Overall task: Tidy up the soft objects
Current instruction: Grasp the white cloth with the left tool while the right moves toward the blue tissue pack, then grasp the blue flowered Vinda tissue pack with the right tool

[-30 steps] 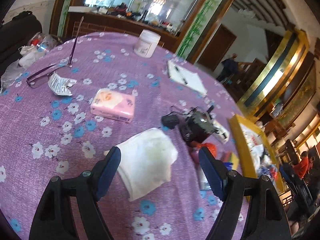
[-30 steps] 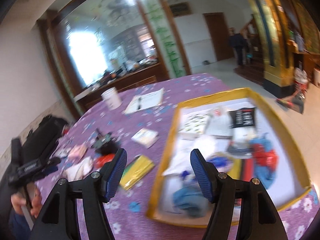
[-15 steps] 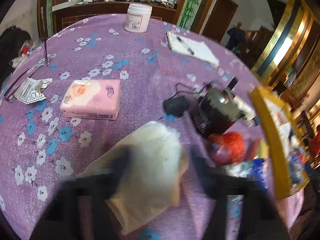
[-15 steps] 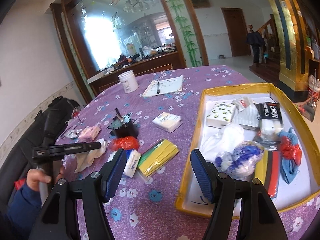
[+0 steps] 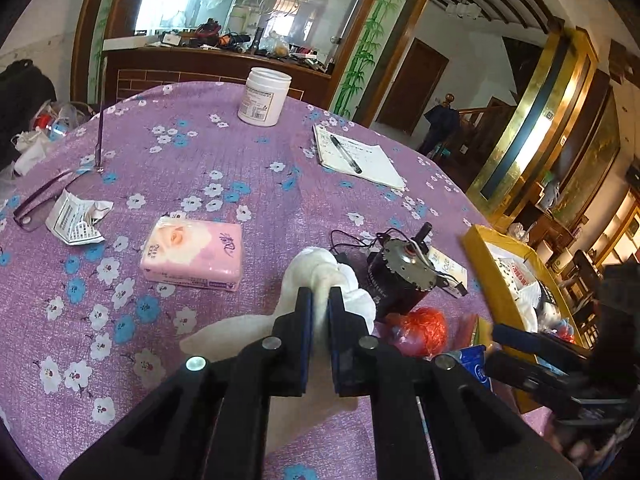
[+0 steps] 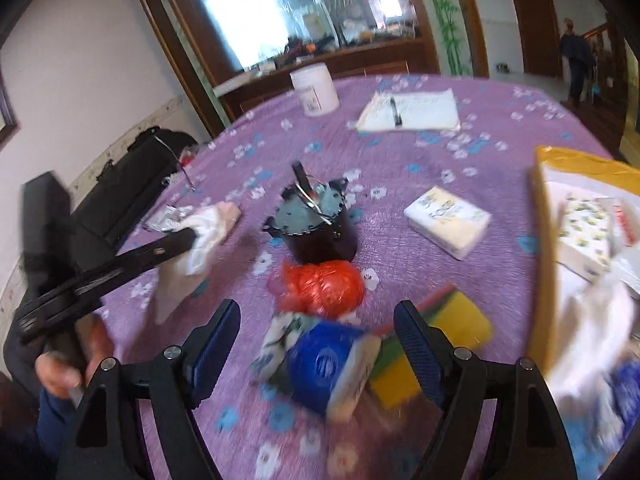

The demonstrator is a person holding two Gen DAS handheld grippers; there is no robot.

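My left gripper (image 5: 319, 300) is shut on a white cloth (image 5: 320, 276) and pinches a fold of it above the purple tablecloth; it also shows in the right wrist view (image 6: 192, 236) with the cloth (image 6: 188, 268) hanging from it. My right gripper (image 6: 318, 320) is open, low over a blue-and-white packet (image 6: 324, 364), a red plastic bag (image 6: 324, 284) and a yellow sponge (image 6: 448, 332). The yellow tray (image 6: 542, 240) of soft items lies at the right. A pink tissue pack (image 5: 192, 254) lies to the left of the cloth.
A black motor with wires (image 6: 316, 224) stands mid-table. A white tissue pack (image 6: 448, 220), a notebook with pen (image 5: 356, 156), a white jar (image 5: 264, 96), purple glasses (image 5: 44, 196) and crumpled paper (image 5: 76, 216) lie around. A black bag (image 6: 132, 184) sits beyond the left edge.
My left gripper has closed on the white cloth and gathered it up. My right gripper has swung left and down from the tray to the packet and red bag.
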